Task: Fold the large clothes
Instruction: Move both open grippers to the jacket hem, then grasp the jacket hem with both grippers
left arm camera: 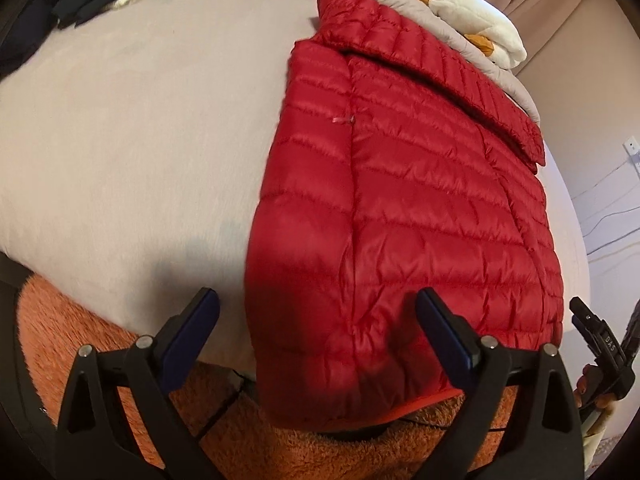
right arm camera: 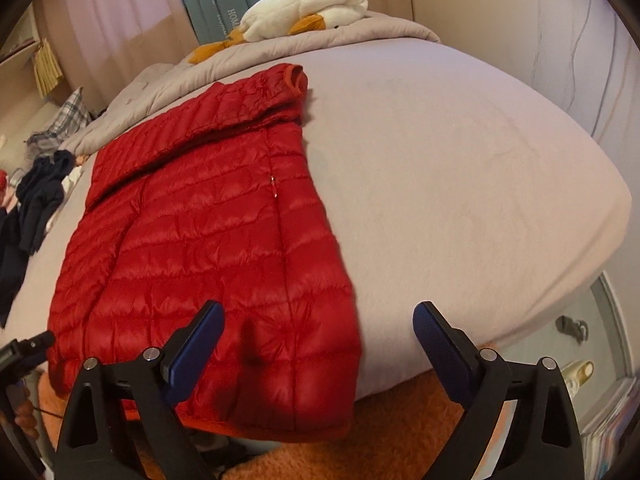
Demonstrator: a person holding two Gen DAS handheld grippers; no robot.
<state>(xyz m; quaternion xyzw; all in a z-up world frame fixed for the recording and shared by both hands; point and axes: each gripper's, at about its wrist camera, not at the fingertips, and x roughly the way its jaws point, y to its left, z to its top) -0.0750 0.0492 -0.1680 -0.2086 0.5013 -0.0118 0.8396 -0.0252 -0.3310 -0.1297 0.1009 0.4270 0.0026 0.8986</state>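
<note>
- Red quilted puffer jacket point(left arm camera: 404, 216) is lying flat on the pale grey bed sheet point(left arm camera: 140, 140), its hem drooping over the near edge of the mattress above a shaggy orange rug point(left arm camera: 80, 328).
- One sleeve is lying folded across the far part of the jacket, cuff pointing toward the far end of the bed.
- Left gripper point(left arm camera: 318, 312) is hovering just above the near hem, jaws standing wide apart, nothing between the blue pads; the jacket's left edge is showing in the gap.
- Right gripper point(right arm camera: 318, 322) is hovering over the jacket's near right corner, jaws likewise spread wide and gripping nothing; its left finger is sitting over red fabric, its right finger over bare sheet.
- White plush toy with orange feet point(right arm camera: 308, 4) is resting on a rumpled grey quilt point(right arm camera: 360, 32) at the far end.
- Dark navy clothes point(right arm camera: 40, 196) are lying heaped at the bed's left edge, well apart from the jacket.
</note>
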